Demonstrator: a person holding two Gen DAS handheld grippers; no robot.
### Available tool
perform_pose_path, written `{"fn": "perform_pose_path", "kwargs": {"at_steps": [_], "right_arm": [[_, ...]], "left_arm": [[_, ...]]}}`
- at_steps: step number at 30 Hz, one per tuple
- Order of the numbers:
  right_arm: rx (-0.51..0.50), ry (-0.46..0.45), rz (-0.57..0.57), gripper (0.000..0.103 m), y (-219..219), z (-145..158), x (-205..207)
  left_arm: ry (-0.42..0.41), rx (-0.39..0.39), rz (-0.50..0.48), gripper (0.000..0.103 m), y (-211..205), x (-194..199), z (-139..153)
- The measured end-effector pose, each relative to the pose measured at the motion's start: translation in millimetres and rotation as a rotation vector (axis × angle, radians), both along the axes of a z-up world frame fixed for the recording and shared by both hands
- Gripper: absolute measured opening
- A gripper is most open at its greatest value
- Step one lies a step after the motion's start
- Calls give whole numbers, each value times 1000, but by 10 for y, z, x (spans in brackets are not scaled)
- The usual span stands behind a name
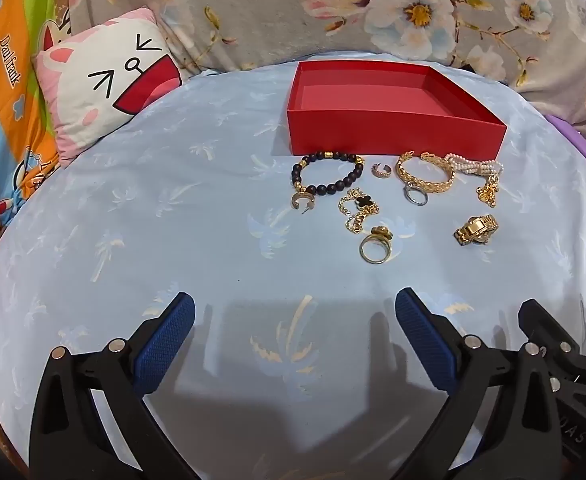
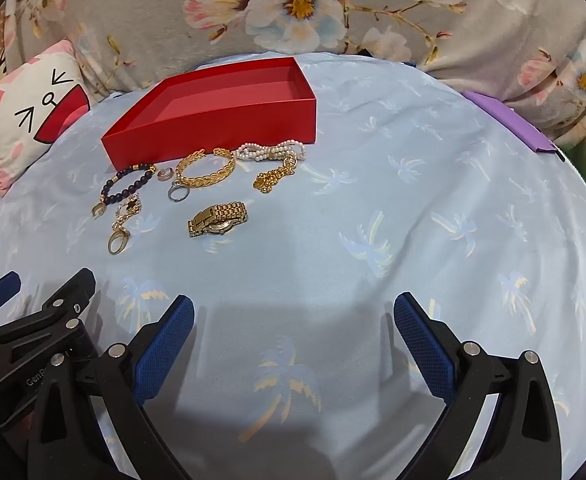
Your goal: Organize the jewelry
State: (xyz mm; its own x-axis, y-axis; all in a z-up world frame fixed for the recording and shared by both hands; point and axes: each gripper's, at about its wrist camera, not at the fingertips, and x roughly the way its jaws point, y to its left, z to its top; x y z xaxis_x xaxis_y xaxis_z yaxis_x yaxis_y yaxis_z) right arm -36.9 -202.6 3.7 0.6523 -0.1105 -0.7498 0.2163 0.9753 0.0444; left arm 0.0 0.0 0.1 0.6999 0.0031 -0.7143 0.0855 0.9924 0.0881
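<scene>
so, stage: nothing is in the box point(image 1: 393, 136) yet by the look of it; i judge the task barely begun.
left gripper point(image 1: 295, 330): jaws spread wide, holding nothing, low over the sheet point(image 1: 133, 220), short of the jewelry.
right gripper point(image 2: 293, 330): jaws spread too, empty, just beside the left one; each shows at the edge of the other's view.
box: red, open, bare inside, at the far side of the sheet with the pieces lined up along its near wall.
pieces: bead bracelet point(image 1: 327, 174), small hoop point(image 1: 381, 171), gold cuff point(image 1: 425, 176), pearl strand point(image 1: 475, 166), silver ring point(image 1: 416, 196), clover chain point(image 1: 359, 208), gold ring point(image 1: 374, 248), watch point(image 1: 475, 230), loose earring point(image 1: 301, 201).
nearest: for my left, the gold ring; for my right, the watch point(image 2: 217, 219).
risk, tangle: silver ring touches the cuff, and the pearl strand runs into a gold chain point(image 1: 489, 194); lifting one may drag its neighbour.
risk, soft bed: pressing down to pinch a ring could sink it into the sheet, so the pads catch fabric instead.
risk, slip: rings and hoop are thin and hard; a pinch off centre could flick them away.
risk, collision: the grippers sit close; reaching together for the same cluster could knock them.
risk, box: it looks light; a bump on its near wall might shove it back.
</scene>
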Motion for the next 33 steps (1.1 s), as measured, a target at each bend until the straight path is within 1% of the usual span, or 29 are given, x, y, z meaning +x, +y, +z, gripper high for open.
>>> {"fn": "perform_pose_path", "kwargs": {"at_steps": [2, 4, 26, 27, 33], "right_arm": [[-7, 4, 0, 98, 1, -2, 2], [-7, 3, 0, 98, -1, -3, 2], [-11, 4, 0, 98, 0, -1, 5], [-11, 4, 0, 98, 0, -2, 6], [-11, 4, 0, 98, -1, -3, 6]], "left_arm": [[9, 1, -1, 97, 0, 8, -2], [-1, -6, -3, 97, 5, -2, 2], [2, -9, -5, 97, 2, -5, 11], [4, -11, -5, 97, -53, 22, -55], [2, -10, -4, 97, -66, 26, -63]]}}
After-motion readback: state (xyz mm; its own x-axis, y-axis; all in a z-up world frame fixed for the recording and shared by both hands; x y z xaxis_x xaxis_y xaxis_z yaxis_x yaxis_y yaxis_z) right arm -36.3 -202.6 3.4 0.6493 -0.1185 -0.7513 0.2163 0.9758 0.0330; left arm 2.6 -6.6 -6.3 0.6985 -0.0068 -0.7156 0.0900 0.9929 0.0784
